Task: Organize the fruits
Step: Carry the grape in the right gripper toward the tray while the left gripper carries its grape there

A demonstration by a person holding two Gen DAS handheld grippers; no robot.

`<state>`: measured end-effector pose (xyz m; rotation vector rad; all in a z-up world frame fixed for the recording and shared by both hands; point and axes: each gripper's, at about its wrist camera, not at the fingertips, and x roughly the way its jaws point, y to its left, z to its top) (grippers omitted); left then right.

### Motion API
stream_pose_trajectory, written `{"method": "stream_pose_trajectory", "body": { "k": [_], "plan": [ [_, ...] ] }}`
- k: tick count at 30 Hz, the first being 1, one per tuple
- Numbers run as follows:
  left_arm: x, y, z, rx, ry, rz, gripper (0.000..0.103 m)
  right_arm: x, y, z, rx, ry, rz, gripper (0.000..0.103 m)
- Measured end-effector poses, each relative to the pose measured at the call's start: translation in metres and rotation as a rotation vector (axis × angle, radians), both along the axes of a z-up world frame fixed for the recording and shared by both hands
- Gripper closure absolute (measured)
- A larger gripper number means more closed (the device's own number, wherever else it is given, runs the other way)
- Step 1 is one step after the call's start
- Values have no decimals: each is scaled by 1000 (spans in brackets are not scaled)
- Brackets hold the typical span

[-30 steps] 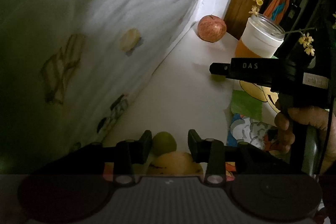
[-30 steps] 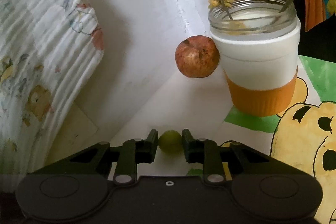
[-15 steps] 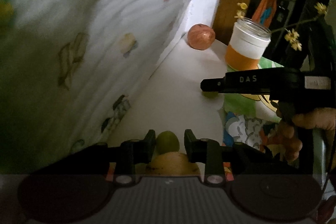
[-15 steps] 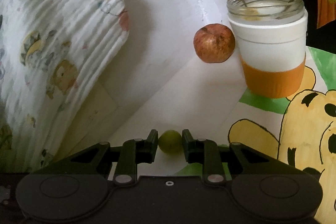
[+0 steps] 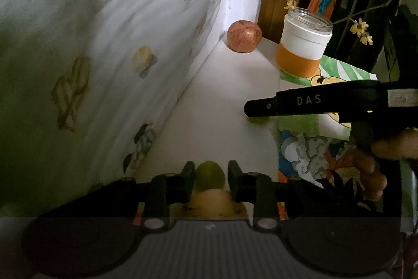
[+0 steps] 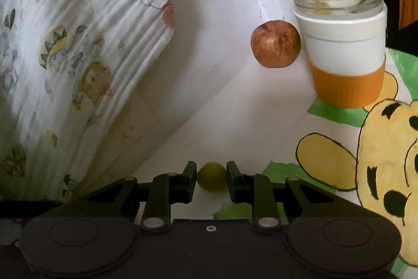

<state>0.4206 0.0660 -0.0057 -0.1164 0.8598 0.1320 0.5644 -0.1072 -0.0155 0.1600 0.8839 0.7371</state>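
Observation:
My left gripper (image 5: 211, 174) is shut on a small green fruit (image 5: 209, 175), just above a yellow fruit (image 5: 213, 203) below the fingers. My right gripper (image 6: 211, 175) is shut on another small green fruit (image 6: 211, 176) over the white surface; it also shows in the left wrist view (image 5: 257, 106), held out to the right. A red apple (image 5: 244, 36) (image 6: 274, 43) sits at the far corner of the white surface, next to the jar.
A glass jar with a white and orange sleeve (image 5: 303, 47) (image 6: 344, 49) holds yellow flower stems. A cartoon-print mat (image 6: 365, 148) (image 5: 308, 148) covers the right side. A printed white quilt (image 5: 104, 56) (image 6: 65, 43) rises on the left.
The left gripper's jaws have closed onto the green fruit. Both views have pulled back a little from the apple and jar. The right gripper still holds its fruit.

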Motion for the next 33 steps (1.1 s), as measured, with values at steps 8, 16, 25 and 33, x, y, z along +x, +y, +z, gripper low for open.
{"method": "stream_pose_trajectory", "body": {
  "k": [8,16,25,33],
  "plan": [
    [0,7,0,-50,-1,18,79,-1,-7,-1,30,51,-32,76],
    [-6,22,6,-212,-46,53,79,-15,-19,15,42,47,-39,76],
    [-15,5,26,-251,-82,29,79,-35,-55,41,71,45,-87,76],
    [-37,-26,43,-306,-101,-22,79,-71,-101,63,67,26,-128,76]
  ]
}}
